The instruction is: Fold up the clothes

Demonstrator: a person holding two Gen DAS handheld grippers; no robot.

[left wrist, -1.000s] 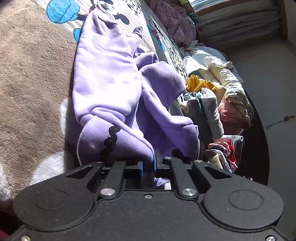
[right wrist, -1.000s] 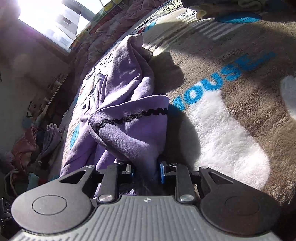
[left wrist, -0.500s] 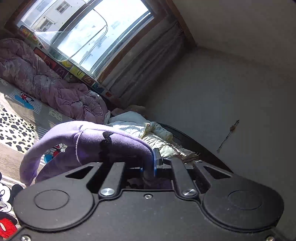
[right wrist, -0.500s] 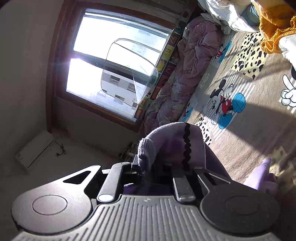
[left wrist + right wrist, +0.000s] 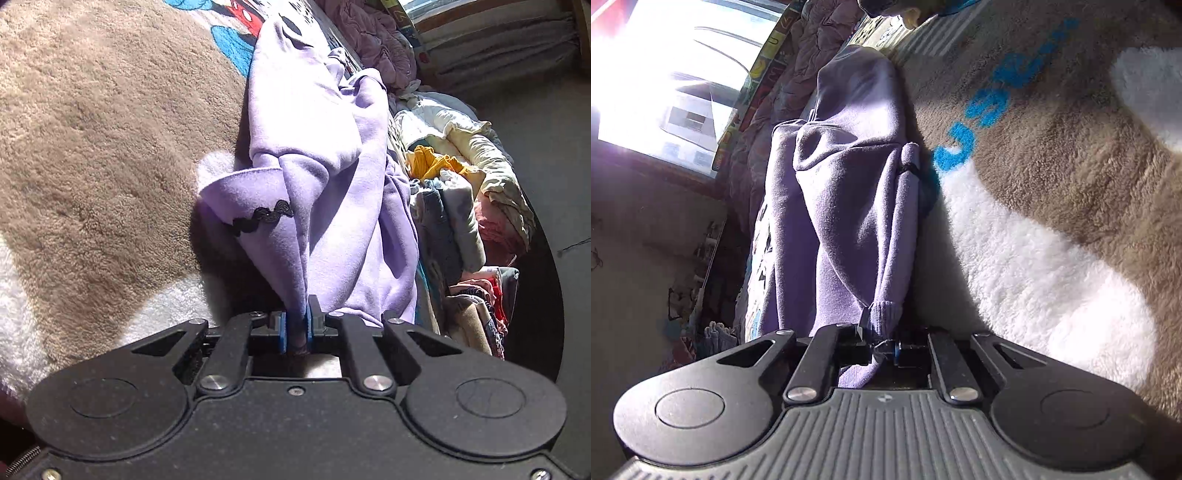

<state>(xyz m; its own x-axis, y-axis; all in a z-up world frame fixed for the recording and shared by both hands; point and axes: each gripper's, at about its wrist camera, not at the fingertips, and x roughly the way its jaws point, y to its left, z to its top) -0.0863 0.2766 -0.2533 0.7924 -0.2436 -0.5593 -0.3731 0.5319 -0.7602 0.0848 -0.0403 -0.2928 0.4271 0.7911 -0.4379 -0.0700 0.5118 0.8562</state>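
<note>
A lilac fleece garment with a black wavy trim lies stretched lengthwise on the plush blanket. My left gripper is shut on a bunched edge of it, the blue pads pinching the cloth just above the blanket. In the right wrist view the same garment runs away from me in long folds. My right gripper has its jaws closing on the cloth beside a ribbed cuff, and the pads press on it.
A brown and white plush blanket with blue letters covers the bed. A heap of mixed clothes lies along the right side in the left wrist view. A pink quilt and a bright window are at the far end.
Half a second ago both grippers held the garment up high, facing the window. Both have come down to the blanket, and the garment now lies drawn out along it.
</note>
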